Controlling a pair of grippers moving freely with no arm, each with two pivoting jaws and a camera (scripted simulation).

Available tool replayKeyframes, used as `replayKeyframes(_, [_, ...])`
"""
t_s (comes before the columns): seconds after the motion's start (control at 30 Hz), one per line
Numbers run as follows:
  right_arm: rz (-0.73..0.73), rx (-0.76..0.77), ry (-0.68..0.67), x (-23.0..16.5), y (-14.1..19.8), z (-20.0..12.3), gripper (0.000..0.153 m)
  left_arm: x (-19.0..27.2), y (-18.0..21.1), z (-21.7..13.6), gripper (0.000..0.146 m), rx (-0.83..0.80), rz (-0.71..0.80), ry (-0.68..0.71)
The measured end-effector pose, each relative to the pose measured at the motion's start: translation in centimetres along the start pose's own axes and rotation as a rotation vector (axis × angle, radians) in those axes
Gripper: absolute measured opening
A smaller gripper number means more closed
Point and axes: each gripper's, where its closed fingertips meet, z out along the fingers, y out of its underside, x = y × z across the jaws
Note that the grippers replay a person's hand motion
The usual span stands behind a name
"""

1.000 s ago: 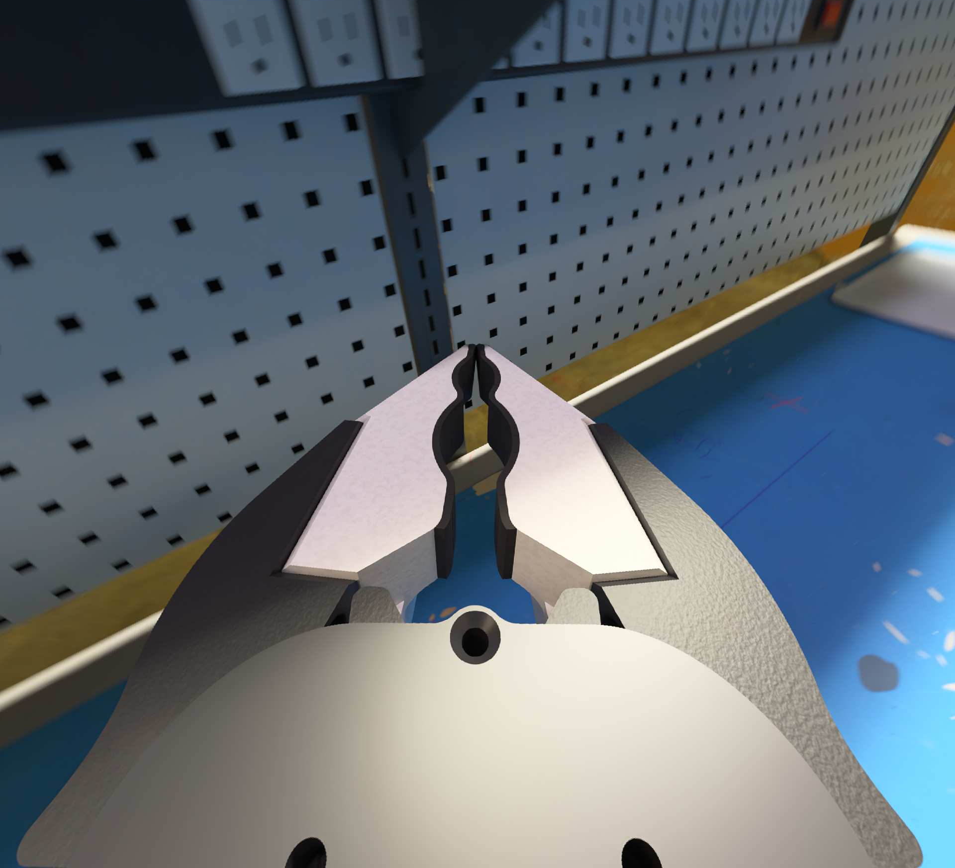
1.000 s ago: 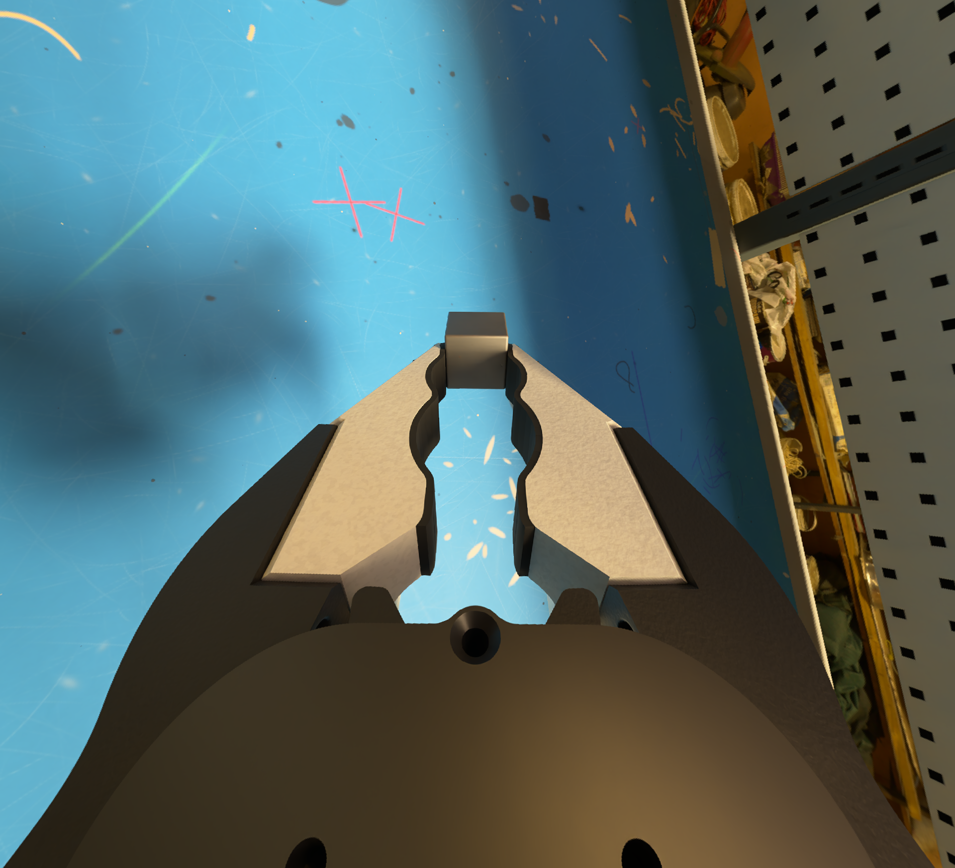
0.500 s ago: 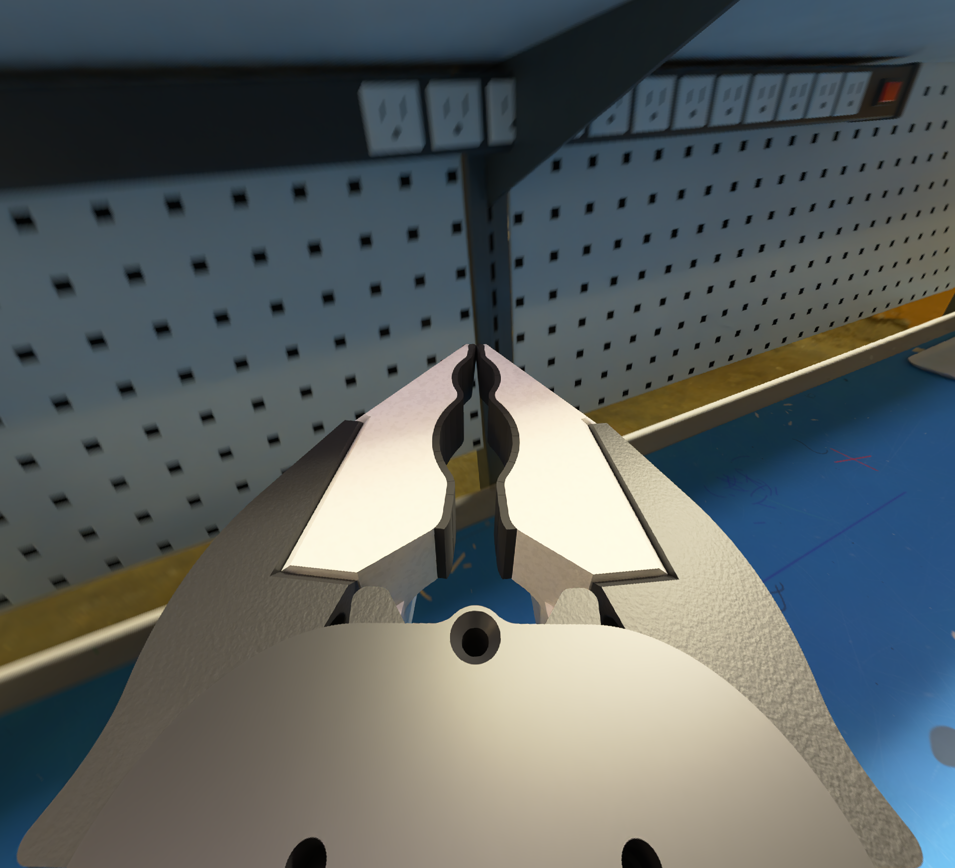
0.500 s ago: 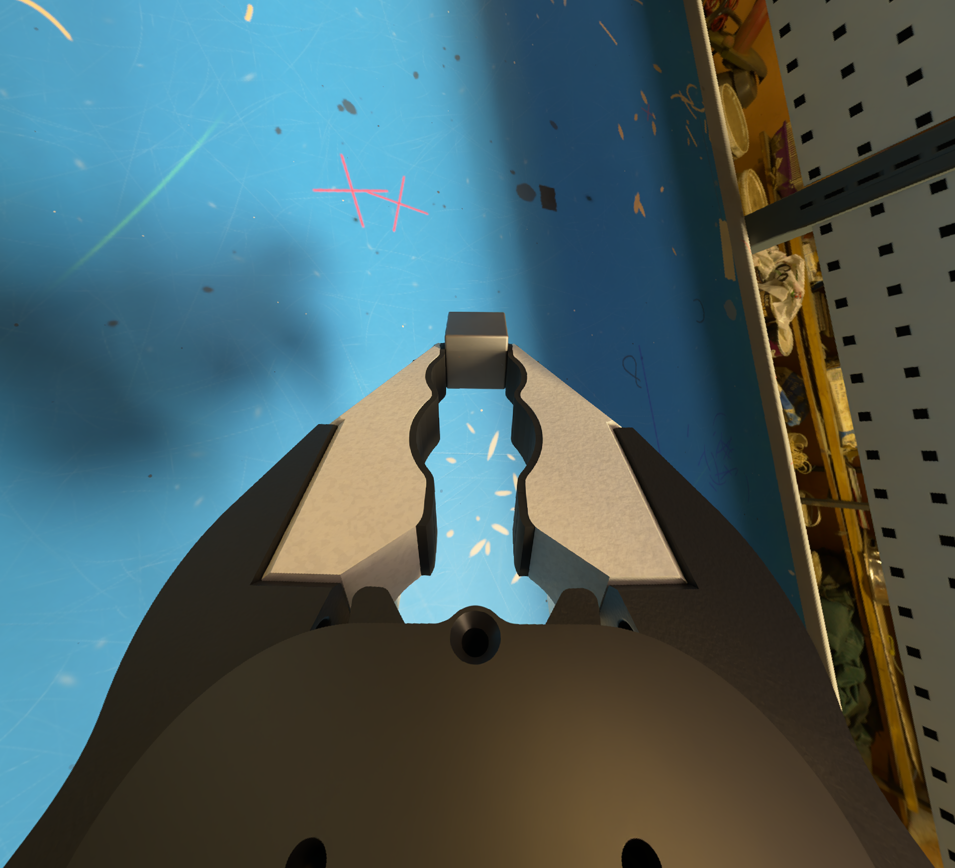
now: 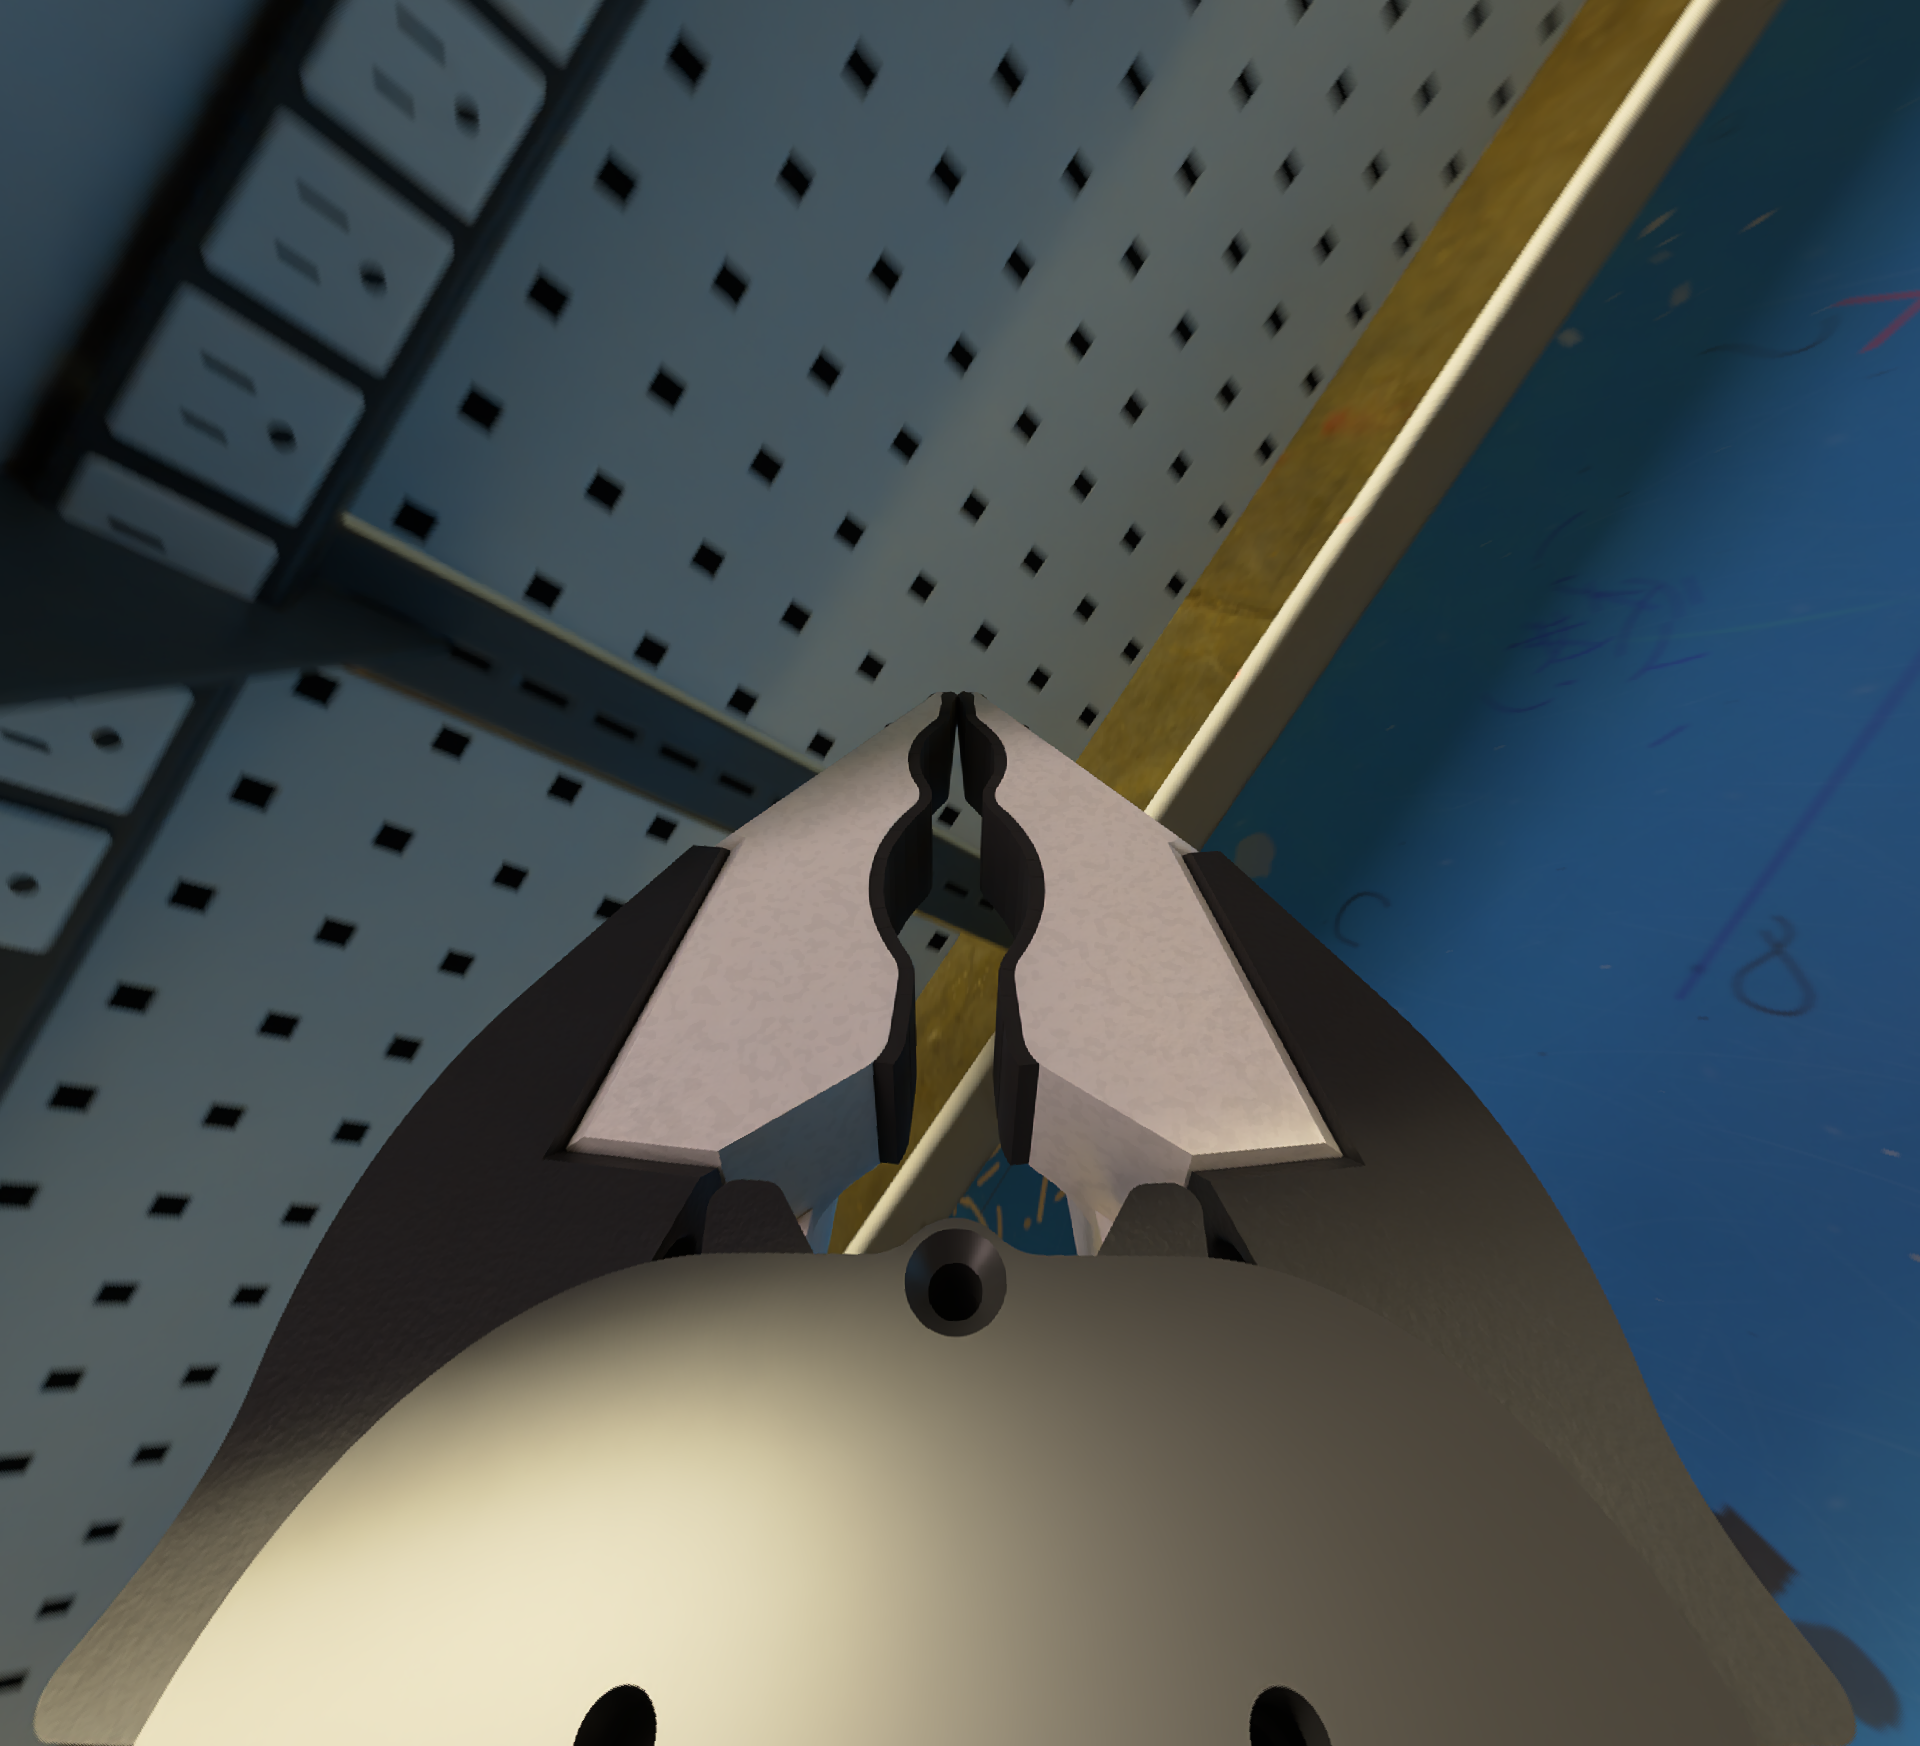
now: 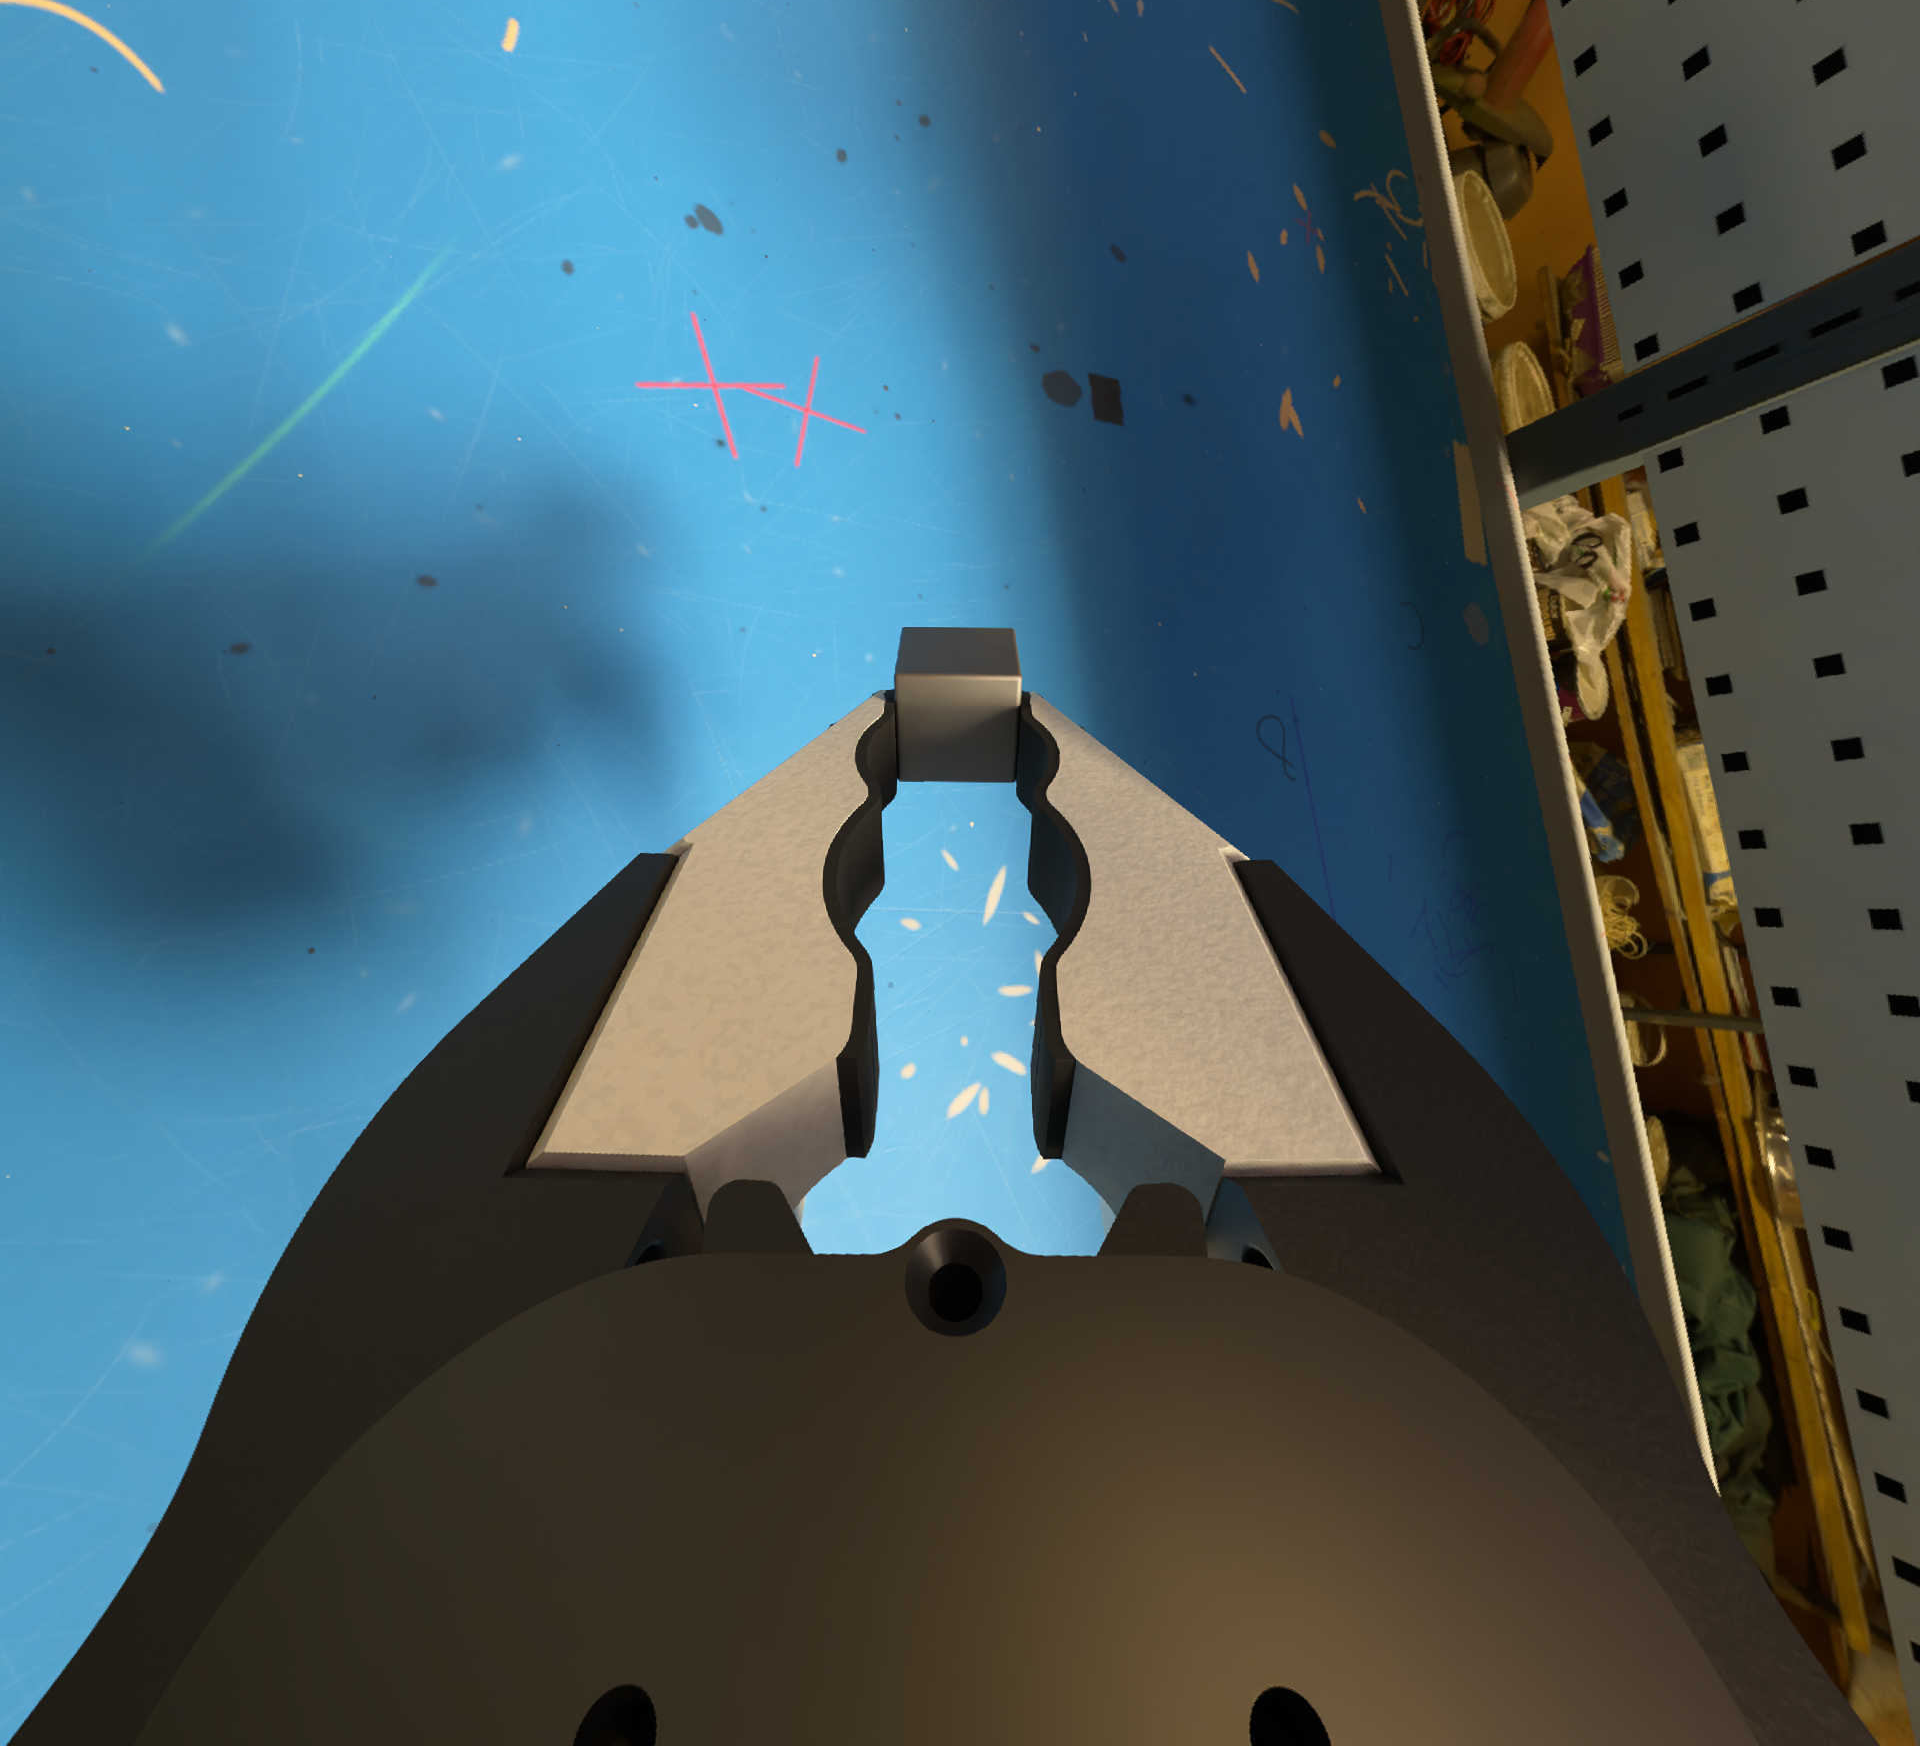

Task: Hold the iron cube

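Note:
In the right wrist view my right gripper (image 6: 957,720) is shut on the iron cube (image 6: 957,707), a small grey metal block pinched between the two fingertips and held above the blue bench top (image 6: 416,242). In the left wrist view my left gripper (image 5: 957,709) is shut with its tips together and nothing between them. It points at the grey pegboard wall (image 5: 935,294), away from the cube, which does not show in that view.
A pegboard wall (image 6: 1787,657) runs along the bench's right edge in the right wrist view, with a cluttered yellow-lined gap (image 6: 1621,761) below it. A row of wall sockets (image 5: 343,200) and a dark bracket (image 5: 520,678) hang on the pegboard near the left gripper.
The left gripper has rolled sharply, so the pegboard and bench edge now run diagonally. The right gripper keeps the cube and has drifted only slightly over the bench.

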Motion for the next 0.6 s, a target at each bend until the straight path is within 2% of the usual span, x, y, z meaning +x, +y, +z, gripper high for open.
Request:
replayKeyframes(0.13, [0.002, 0.005, -0.002, 0.0, -0.1, -0.1, 0.022, -2.3, 3.4, 1.5, 0.0, -0.067, -0.128, -0.038])
replayKeyframes(0.27, [0.006, 0.003, -0.011, -0.1, 0.0, 0.1, 0.022, -2.6, 6.0, 2.6, 0.0, -0.112, -0.255, -0.002])
replayKeyframes(0.47, [0.006, -0.007, -0.012, -0.1, 0.2, 0.2, 0.022, -2.6, 6.7, 3.1, 0.0, -0.14, -0.258, -0.034])
replayKeyframes(0.6, [0.002, -0.013, -0.009, -0.2, 0.3, 0.2, 0.022, -2.4, 6.6, 2.9, 0.0, -0.191, -0.096, -0.156])
